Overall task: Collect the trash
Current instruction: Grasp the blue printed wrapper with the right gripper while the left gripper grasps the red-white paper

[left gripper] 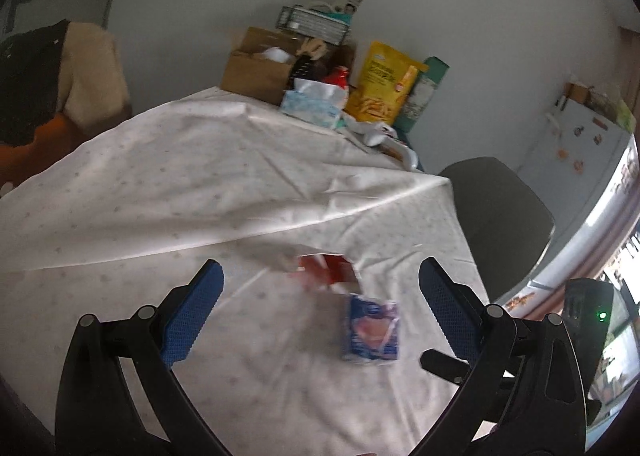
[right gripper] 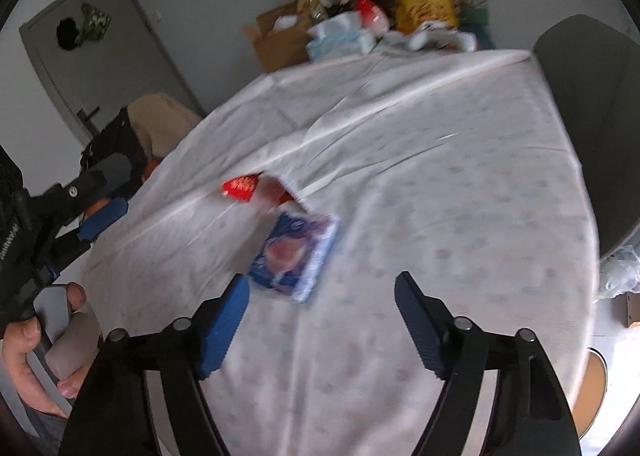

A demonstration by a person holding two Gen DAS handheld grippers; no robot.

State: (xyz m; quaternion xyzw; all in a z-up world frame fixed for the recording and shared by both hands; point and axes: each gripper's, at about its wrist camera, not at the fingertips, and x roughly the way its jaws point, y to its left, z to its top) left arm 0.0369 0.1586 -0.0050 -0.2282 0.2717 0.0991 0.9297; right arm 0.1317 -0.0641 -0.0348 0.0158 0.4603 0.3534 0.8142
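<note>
Desk (left gripper: 160, 176) under white cloth, matt, faintly dotted, creased in long folds. Blue wrapper (left gripper: 371, 332): glossy plastic film, crinkled. Red wrapper (left gripper: 328, 270): shiny foil-like film, blurred. Left gripper (left gripper: 320, 296) and right gripper (right gripper: 322, 302): matt black plastic arms, round metal pins, blue rubbery pads with fine ribbed texture. Far side: plain brown cardboard box (left gripper: 256, 70), matt; yellow bag (left gripper: 380, 88), glossy plastic; tissue pack (left gripper: 316, 104), soft paper showing.
</note>
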